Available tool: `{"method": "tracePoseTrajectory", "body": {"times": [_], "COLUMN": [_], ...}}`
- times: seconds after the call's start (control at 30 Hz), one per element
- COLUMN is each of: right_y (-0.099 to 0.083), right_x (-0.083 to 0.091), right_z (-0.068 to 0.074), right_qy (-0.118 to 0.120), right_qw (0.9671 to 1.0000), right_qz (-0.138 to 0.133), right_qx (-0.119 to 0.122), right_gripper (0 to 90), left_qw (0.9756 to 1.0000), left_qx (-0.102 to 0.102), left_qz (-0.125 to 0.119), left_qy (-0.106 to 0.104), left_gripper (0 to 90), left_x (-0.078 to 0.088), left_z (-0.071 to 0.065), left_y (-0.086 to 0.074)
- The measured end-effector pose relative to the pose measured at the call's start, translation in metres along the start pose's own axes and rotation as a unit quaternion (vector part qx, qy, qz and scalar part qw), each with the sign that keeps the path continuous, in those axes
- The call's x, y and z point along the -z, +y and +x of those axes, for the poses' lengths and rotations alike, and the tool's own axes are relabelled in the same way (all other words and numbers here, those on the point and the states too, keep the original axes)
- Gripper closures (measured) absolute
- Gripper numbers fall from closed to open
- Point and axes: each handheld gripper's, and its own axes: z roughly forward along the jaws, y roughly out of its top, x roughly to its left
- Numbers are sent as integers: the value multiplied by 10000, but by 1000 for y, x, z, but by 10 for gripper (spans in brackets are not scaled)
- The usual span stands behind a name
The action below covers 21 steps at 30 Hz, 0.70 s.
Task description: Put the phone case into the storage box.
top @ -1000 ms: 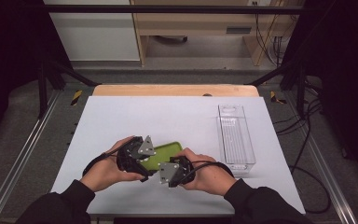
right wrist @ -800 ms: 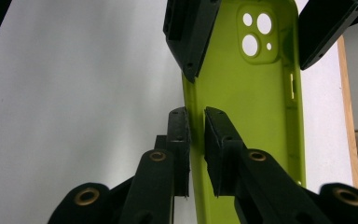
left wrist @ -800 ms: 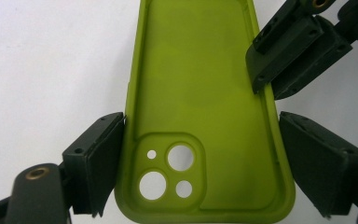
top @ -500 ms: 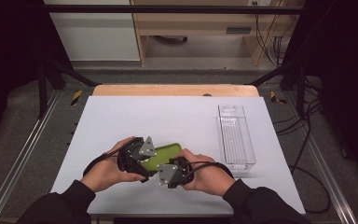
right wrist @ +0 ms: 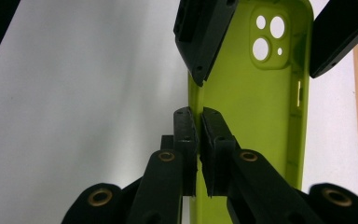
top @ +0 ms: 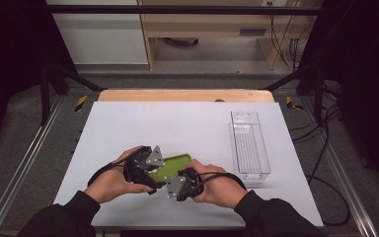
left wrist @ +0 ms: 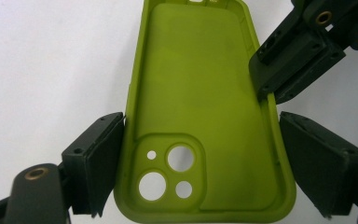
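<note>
Your left gripper (left wrist: pixel 200 163) straddles camera end of green phone case (top: pixel 170 165), pads on both sides. Your right gripper (right wrist: pixel 199 140), jaws just closing, pinches its side wall. Case sits near-centre on white table (top: pixel 177 118), clear bin (top: pixel 249 148) at right.

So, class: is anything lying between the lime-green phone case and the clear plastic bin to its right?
Nothing visible does. The lime-green silicone phone case is held by both tongs, and bare white tabletop separates it from the clear plastic bin on the right.
</note>
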Motion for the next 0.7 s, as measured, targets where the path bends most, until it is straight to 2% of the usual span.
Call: {"method": "tracePoseTrajectory", "body": {"times": [0.03, 0.07, 0.13, 0.17, 0.2, 0.3, 0.4, 0.53, 0.7], "right_y": [0, 0, -1, -1, -2, -3, -3, -4, -6], "right_x": [0, -1, -1, -2, -1, -1, -1, 0, -1], "right_z": [0, 1, 0, 1, -1, 0, 0, 1, -1], "right_qy": [23, 50, 82, 109, 112, 165, 189, 263, 358], "right_qw": [10000, 10000, 10000, 9999, 9999, 9998, 9998, 9996, 9993], "right_qz": [20, 22, 39, 11, 34, 22, 27, 49, 27], "right_qx": [26, -69, 33, -68, 18, -59, -18, -111, -94], "right_gripper": [864, 866, 868, 869, 869, 870, 870, 871, 871], "left_qw": [10000, 10000, 10000, 10000, 10000, 9999, 9999, 9996, 9992], "left_qx": [0, -11, -6, 8, 19, 63, 85, 145, 200], "left_qz": [0, -12, -27, -44, -42, -84, -106, -199, -314], "left_qy": [0, 19, 4, 5, -9, -72, -88, -143, -152], "left_gripper": [160, 159, 156, 155, 154, 152, 149, 145, 133], "left_x": [0, -1, -2, -3, -3, -5, -5, -6, -7], "left_z": [0, -1, -2, -2, -2, -2, -2, -2, -2], "left_y": [0, 0, 0, 0, -1, -1, -2, -2, -2]}}
